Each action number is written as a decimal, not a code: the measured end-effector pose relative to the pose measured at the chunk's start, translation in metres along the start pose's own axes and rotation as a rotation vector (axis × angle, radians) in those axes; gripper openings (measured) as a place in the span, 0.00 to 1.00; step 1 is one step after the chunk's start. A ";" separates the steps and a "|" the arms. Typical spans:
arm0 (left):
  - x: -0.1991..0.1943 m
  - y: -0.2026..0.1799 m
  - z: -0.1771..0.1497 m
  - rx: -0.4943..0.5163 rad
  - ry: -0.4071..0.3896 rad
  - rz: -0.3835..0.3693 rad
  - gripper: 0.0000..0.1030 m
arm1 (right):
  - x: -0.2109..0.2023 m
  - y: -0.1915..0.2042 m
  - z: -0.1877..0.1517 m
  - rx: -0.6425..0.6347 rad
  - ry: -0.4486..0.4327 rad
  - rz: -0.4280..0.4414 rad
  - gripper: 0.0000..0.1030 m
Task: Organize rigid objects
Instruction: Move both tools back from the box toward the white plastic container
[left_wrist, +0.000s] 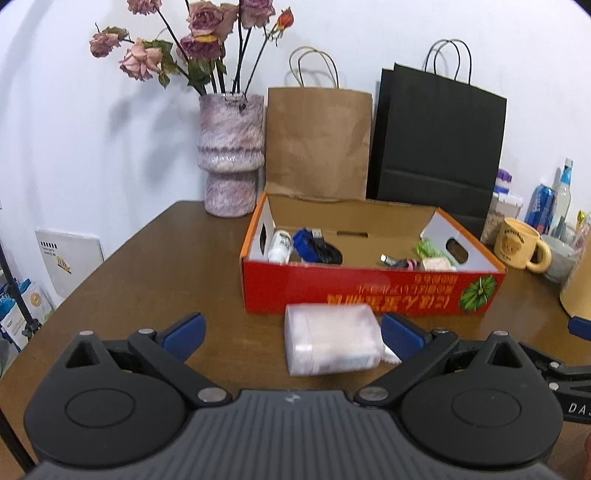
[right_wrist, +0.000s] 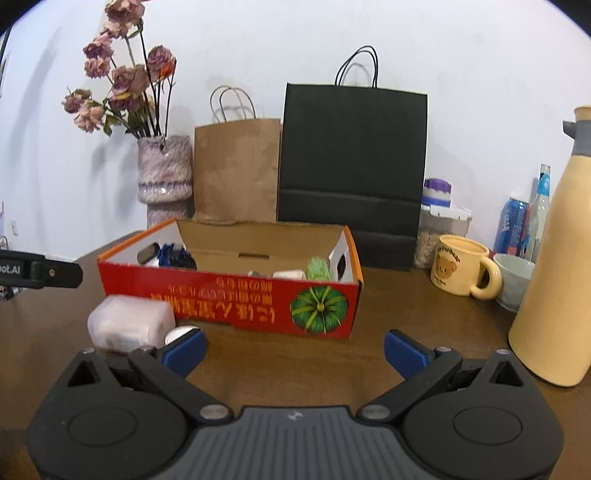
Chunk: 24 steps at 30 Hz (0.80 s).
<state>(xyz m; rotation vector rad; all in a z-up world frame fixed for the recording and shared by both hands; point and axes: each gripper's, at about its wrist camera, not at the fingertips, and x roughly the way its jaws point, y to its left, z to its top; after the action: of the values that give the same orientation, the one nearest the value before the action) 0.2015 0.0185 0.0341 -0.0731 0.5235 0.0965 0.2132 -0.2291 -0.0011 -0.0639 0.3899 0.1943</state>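
A translucent plastic container lies on its side on the brown table, just in front of the red cardboard box. It sits between the blue pads of my left gripper, which is open, and lies closer to the right pad. The box holds a white bottle, a blue and black item and a green item. My right gripper is open and has nothing in it, facing the box. The container is to its left, with a small white round piece beside it.
A pink vase of dried roses, a brown paper bag and a black paper bag stand behind the box. A yellow mug, a pale bowl, a tall cream jug, bottles and a can crowd the right side.
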 end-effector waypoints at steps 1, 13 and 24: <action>0.000 0.000 -0.003 0.006 0.008 0.002 1.00 | -0.001 0.000 -0.002 -0.001 0.006 -0.003 1.00; 0.007 -0.010 -0.019 0.033 0.065 0.006 1.00 | 0.004 -0.009 -0.016 0.022 0.056 -0.015 1.00; 0.050 -0.047 -0.022 0.077 0.112 0.019 1.00 | 0.019 -0.023 -0.021 0.070 0.096 -0.053 1.00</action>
<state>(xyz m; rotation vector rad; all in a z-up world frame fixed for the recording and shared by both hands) 0.2387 -0.0264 -0.0075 0.0020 0.6397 0.0907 0.2272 -0.2506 -0.0267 -0.0147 0.4894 0.1259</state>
